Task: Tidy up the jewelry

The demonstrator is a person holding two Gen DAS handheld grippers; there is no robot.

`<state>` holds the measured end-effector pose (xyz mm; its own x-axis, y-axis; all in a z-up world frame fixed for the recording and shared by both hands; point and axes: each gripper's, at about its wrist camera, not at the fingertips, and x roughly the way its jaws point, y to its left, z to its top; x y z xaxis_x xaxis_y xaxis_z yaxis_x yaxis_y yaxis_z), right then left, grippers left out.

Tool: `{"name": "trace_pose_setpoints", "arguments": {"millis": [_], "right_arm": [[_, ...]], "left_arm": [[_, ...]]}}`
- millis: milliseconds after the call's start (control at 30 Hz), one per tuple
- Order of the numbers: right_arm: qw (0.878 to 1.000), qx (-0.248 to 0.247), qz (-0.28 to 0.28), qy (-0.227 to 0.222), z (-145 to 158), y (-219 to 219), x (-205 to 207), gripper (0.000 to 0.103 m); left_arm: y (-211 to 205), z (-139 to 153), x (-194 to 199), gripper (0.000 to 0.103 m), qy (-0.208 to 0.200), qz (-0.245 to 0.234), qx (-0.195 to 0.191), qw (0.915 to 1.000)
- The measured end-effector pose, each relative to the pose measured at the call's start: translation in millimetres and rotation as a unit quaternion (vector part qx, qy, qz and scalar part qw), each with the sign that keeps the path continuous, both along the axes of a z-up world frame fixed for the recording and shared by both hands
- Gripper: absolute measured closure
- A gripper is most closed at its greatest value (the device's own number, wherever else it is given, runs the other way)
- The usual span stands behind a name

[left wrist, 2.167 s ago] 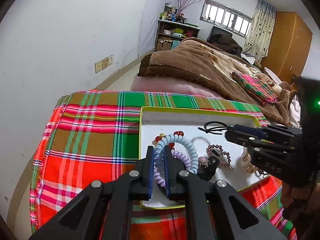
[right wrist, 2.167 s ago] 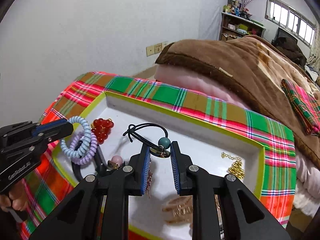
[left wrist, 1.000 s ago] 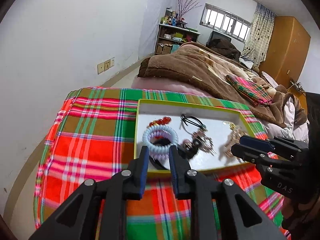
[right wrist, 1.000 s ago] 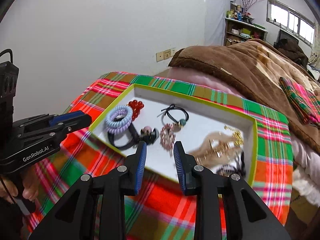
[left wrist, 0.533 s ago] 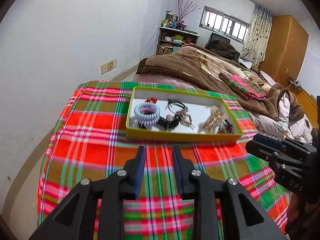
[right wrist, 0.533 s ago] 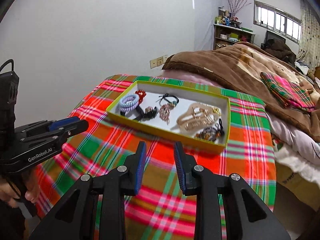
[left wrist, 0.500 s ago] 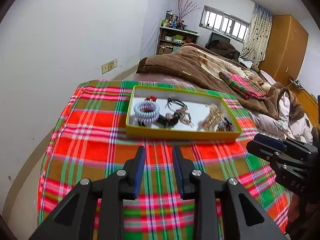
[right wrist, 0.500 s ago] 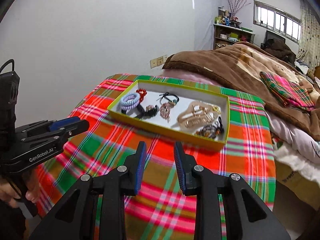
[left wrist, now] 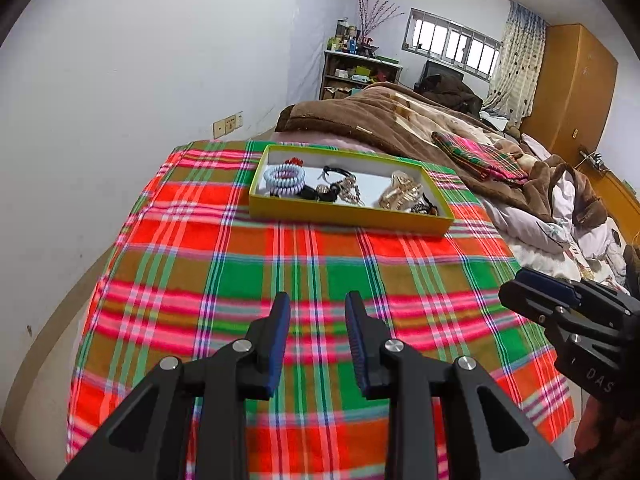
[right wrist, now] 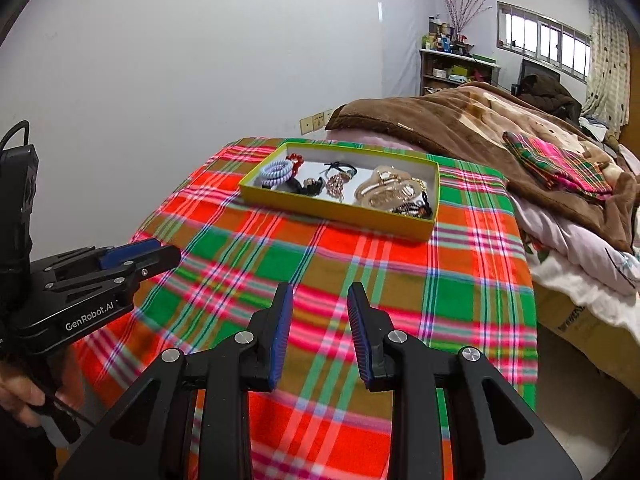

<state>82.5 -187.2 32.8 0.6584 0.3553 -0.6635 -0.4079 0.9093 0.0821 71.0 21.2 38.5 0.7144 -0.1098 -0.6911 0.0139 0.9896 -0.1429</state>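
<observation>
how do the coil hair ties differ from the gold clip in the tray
The coil hair ties are pale blue and lilac spiral rings, stacked at the tray's left end. The gold clip is shiny metal, irregular in shape, and lies toward the right end. The ties look soft and matte; the clip looks hard and glinting. Both rest inside the tray, untouched by either gripper.

White "GenRobot.AI" was printed on the side of the left gripper (right wrist: 132,258), at 9 o'clock in the right wrist view. The right gripper (left wrist: 536,300) carried white letters "DAS" on its body, at 4 o'clock in the left wrist view; the word was cut off there. Print on the cardboard box (right wrist: 576,320) under the bedding was too blurred to read.
</observation>
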Motion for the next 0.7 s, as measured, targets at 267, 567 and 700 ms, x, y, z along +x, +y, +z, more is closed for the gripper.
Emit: {"name": "trace_pose_setpoints", "arguments": {"millis": [267, 567, 700], "right_arm": [[1.0, -0.004, -0.001, -0.002, -2, -1, -11, 0.074], [1.0, -0.002, -0.003, 0.003, -5, -1, -9, 0.074], [1.0, -0.004, -0.003, 0.007, -8, 0, -8, 0.074]], "left_arm": [[-7, -5, -17, 0.073, 0.007, 0.008, 0.01, 0.9999], [-12, -7, -16, 0.073, 0.009, 0.002, 0.013, 0.9999], [-13, -9, -16, 0.073, 0.011, 0.004, 0.016, 0.9998]]}}
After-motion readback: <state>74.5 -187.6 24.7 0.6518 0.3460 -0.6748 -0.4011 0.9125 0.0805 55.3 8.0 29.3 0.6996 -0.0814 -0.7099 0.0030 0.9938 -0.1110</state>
